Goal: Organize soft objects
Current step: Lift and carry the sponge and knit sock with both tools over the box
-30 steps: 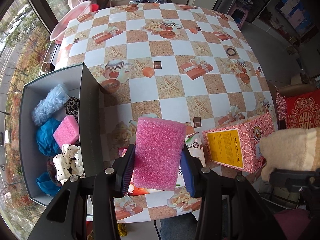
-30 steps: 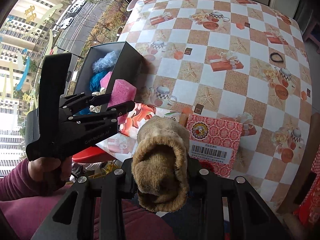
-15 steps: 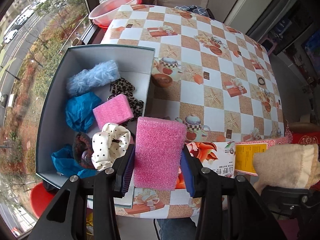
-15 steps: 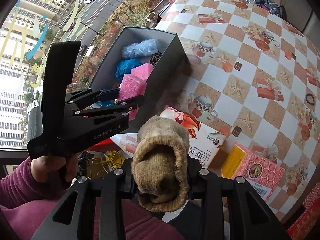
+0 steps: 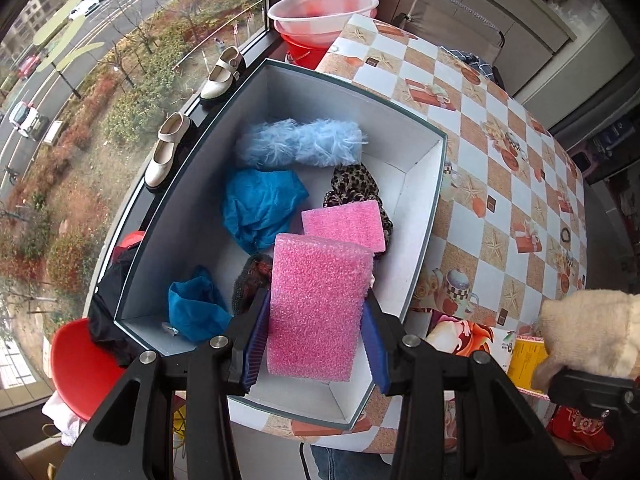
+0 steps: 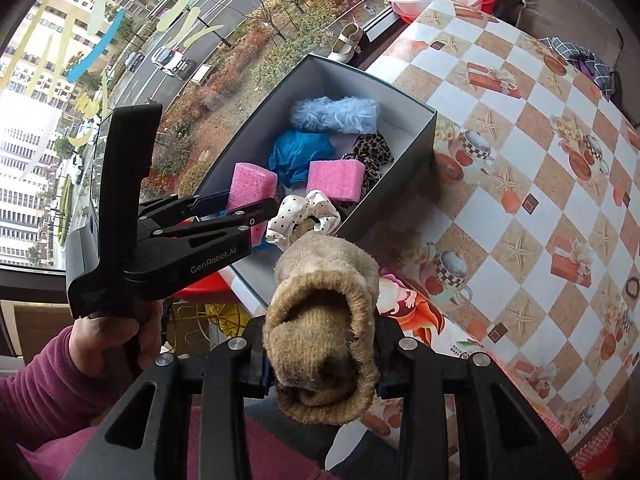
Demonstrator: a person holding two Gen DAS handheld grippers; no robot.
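My left gripper [image 5: 316,344] is shut on a pink foam sponge [image 5: 318,304] and hangs over the near end of the open grey box [image 5: 424,216]. In the right wrist view the same sponge [image 6: 250,184] sits in the left gripper [image 6: 244,210] above the box [image 6: 412,152]. My right gripper [image 6: 320,372] is shut on a rolled tan sock [image 6: 324,336], held near the box's corner. Inside the box lie a second pink sponge [image 5: 344,226], a fluffy light-blue piece [image 5: 300,142], blue cloths [image 5: 260,204], a leopard scrunchie [image 5: 354,184] and a white dotted scrunchie [image 6: 308,214].
The box stands at the edge of a table with a checked cloth [image 5: 500,152] beside a window. A pink basin [image 5: 322,10] sits at the far end. Printed packets [image 6: 408,304] lie by the box. Shoes [image 5: 168,148] rest on the sill; a red stool [image 5: 80,364] stands below.
Both grippers have swung left from over the table to the box, each rolling as it went. The pink sponge now hangs over the box interior, and the sock has come close to the box corner.
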